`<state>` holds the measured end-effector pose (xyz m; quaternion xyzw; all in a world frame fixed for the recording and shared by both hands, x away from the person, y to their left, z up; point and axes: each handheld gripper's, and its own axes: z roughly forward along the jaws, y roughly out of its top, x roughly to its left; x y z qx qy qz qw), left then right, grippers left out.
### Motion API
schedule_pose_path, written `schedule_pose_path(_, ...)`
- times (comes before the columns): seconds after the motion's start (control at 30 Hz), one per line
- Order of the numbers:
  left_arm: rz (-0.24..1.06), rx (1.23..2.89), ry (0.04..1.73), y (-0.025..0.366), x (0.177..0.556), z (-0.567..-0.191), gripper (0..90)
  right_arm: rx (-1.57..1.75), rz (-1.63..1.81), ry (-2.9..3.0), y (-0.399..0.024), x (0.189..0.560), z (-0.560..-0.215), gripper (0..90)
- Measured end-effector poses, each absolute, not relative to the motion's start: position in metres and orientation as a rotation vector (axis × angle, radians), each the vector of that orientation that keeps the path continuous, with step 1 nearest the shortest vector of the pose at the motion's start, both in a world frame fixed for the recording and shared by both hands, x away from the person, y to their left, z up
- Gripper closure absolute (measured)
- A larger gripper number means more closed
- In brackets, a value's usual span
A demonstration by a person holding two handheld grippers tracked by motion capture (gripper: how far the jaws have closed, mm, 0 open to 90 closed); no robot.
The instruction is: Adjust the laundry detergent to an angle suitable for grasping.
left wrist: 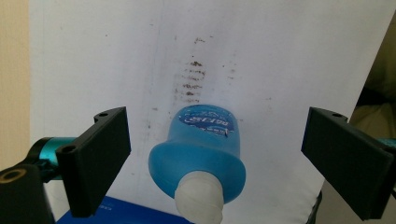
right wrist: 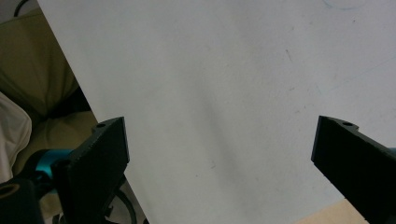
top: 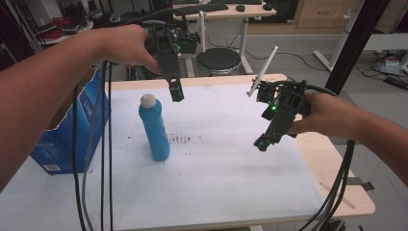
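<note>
A blue bottle with a white cap stands upright on the white sheet that covers the desk, left of the middle. Just right of its base there is a patch of dark smudges on the sheet. The left gripper hangs in the air above and a little behind the bottle, not touching it. In the left gripper view its jaws are wide apart and the bottle is seen from above between them; the label is too blurred to read and the cap is cut by the lower edge. The right gripper is held over the right part of the sheet, well apart from the bottle, pointing down. In the right gripper view its jaws are also apart, with bare sheet between them. A blue carton at the left edge of the desk is partly hidden by the left forearm and the cables
</note>
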<state>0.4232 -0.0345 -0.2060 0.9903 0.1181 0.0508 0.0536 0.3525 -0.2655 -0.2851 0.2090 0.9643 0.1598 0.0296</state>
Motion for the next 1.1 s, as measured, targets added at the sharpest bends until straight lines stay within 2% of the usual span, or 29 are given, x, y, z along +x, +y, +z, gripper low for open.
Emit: schedule_pose_path(1.1, 0.173, 3.0, 0.423, -0.041, 0.4149, -0.2025, 8.1, 0.625, 0.504, 2.967, -0.2704, 0.3462, -0.2816, 3.2)
